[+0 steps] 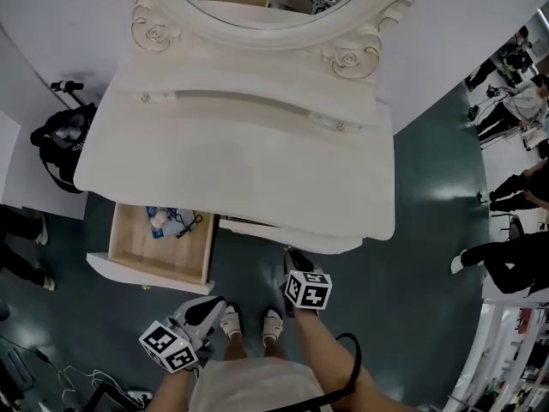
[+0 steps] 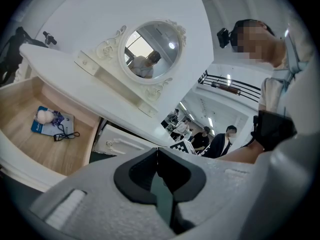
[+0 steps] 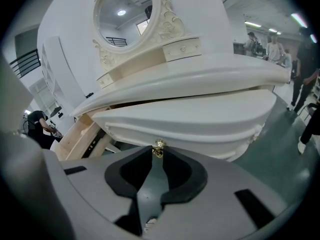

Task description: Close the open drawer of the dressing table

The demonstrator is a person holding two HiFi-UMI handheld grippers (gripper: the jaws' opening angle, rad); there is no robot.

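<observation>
**Left drawer stands open; right hand-held gripper at the centre knob**

The white bench (image 1: 240, 157), a dressing table with an oval mirror (image 1: 266, 3), fills the upper middle of the head view. Its left drawer (image 1: 176, 256) is pulled well out at the lower left of the bench, showing a pale wood floor and its white front panel nearest the person. Inside, toward the back, lie a blue packet (image 1: 165, 221) and a thin dark cord (image 1: 190, 224) just beside it. The left gripper view shows the same drawer (image 2: 30, 149) at the frame's left edge, with the packet (image 2: 47, 121) and cord (image 2: 62, 134) on the wood and the mirror (image 2: 150, 51) above.

The left hand-held gripper (image 1: 206, 309) hangs low in the frame, below the open drawer's front corner and apart from it. In its own view the jaws of this gripper (image 2: 158, 151) are together, with nothing between them.

The right hand-held gripper (image 1: 293, 260) reaches up to the curved front at the bench's lower middle. Its own view shows the centre drawer front (image 3: 190, 121) close ahead, and its tips (image 3: 156, 156) are drawn in on a small gold knob (image 3: 159, 145), which sits pinched between them.

The person's white shoes (image 1: 250, 322) stand on the dark floor (image 1: 429, 230) between the two grippers.
</observation>
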